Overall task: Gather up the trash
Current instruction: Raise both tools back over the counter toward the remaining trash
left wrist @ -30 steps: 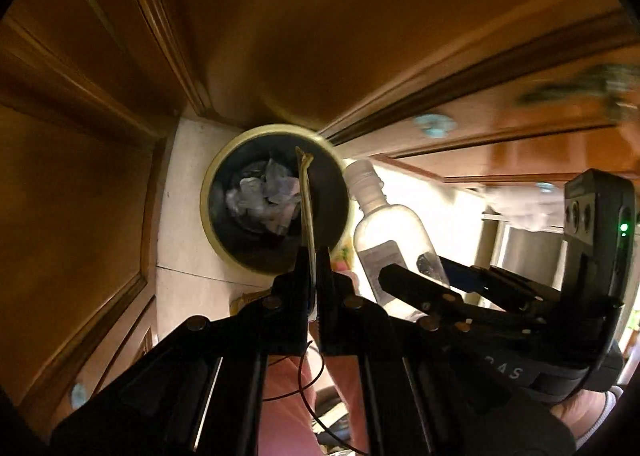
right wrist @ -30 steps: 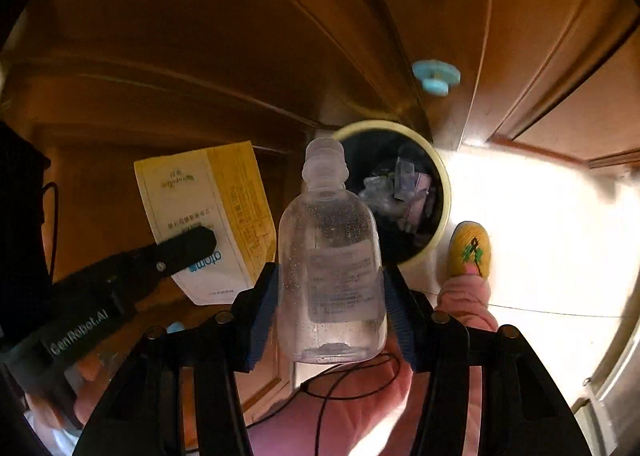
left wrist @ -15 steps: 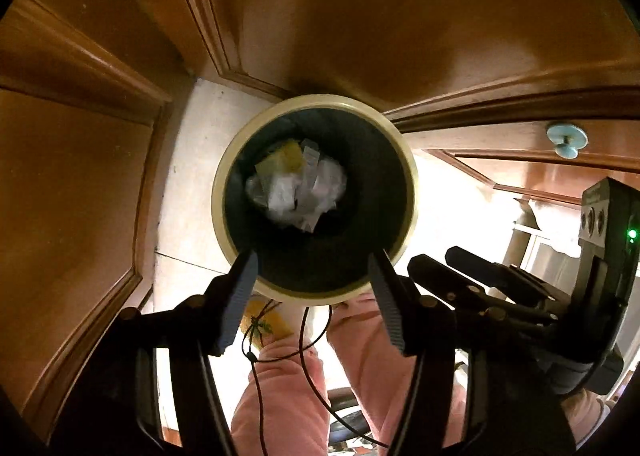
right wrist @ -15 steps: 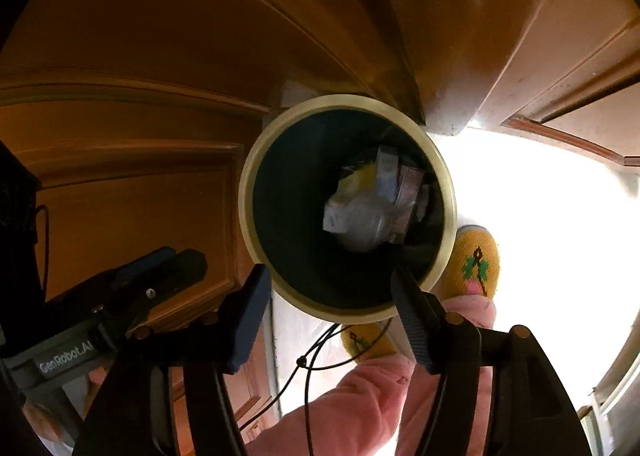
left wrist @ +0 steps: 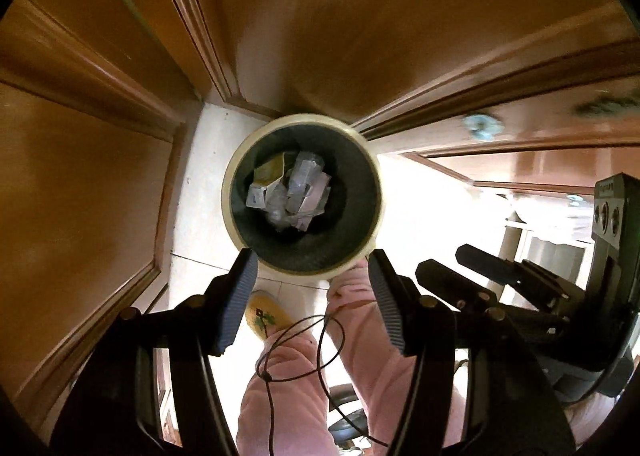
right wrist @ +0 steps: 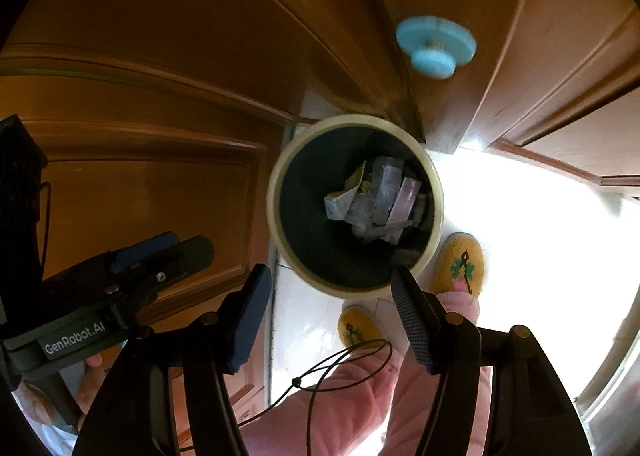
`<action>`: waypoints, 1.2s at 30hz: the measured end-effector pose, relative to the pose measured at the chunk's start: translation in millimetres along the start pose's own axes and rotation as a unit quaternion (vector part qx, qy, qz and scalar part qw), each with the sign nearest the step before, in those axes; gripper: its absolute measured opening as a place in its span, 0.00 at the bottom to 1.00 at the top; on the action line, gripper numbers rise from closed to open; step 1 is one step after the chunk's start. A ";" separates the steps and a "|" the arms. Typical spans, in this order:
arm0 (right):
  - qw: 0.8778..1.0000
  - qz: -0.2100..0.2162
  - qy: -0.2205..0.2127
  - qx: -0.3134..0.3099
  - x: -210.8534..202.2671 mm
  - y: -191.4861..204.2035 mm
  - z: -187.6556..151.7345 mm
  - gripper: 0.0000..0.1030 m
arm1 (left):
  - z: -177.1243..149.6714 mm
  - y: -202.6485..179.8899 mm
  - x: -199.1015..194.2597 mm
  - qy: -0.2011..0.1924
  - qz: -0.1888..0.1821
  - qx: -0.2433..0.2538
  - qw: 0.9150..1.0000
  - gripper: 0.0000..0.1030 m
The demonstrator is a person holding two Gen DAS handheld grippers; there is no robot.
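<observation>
Where the pale floor (left wrist: 200, 191) meets the wooden doors (left wrist: 80, 175), the bin (left wrist: 234, 159) stands upright, cream rim, dark inside. At its bottom lies the trash (left wrist: 290, 191): a yellow-and-white packet (left wrist: 272, 171), crumpled clear plastic, white scraps and a pink-edged strip (right wrist: 406, 199), all piled together and clear of the rim.

Left gripper (left wrist: 312, 260) hangs above the bin's near edge, pointing steeply down. Jaws spread, nothing between them; they have just been opening. Right gripper (right wrist: 332, 284) is likewise over the near rim, jaws apart and empty, also just opened wider. The 2 grippers sit side by side, each visible at the edge of the other's view.

Below the jaws: pink trouser legs (left wrist: 368, 348) and 2 yellow slippers (right wrist: 460, 264) with an embroidered motif, toes just beside the bin. A thin black cord (right wrist: 340, 368) loops in front of the legs. A pale blue knob (right wrist: 434, 45) sits on the wooden panel above the bin in the right view.
</observation>
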State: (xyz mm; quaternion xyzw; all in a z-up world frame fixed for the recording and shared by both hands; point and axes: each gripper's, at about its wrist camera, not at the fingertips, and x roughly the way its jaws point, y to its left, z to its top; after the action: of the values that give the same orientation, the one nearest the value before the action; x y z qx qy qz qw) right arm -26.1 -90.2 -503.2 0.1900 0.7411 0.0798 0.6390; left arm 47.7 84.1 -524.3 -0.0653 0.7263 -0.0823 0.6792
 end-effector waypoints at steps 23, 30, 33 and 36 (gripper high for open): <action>0.979 -0.018 -0.193 -0.055 -358.0 140.3 -76.3 0.62 | -59.2 -102.0 -391.9 -0.229 0.018 0.133 0.964 0.53; 0.962 -0.022 -0.268 -0.054 -446.7 163.7 -84.6 0.65 | -50.0 -128.3 -477.7 -0.306 0.029 0.169 0.936 0.53; 0.954 -0.021 -0.293 -0.052 -478.1 170.5 -83.9 0.65 | -46.3 -137.5 -497.7 -0.327 0.034 0.180 0.927 0.53; 0.947 -0.020 -0.317 -0.048 -505.2 176.3 -82.1 0.66 | -40.0 -146.2 -520.4 -0.345 0.038 0.186 0.919 0.54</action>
State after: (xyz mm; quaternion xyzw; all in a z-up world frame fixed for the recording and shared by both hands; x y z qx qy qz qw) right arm -18.5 -112.6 37.6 0.1597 0.4994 0.0382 0.8507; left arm 41.0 50.0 16.6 0.0657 0.4203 -0.1623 0.8903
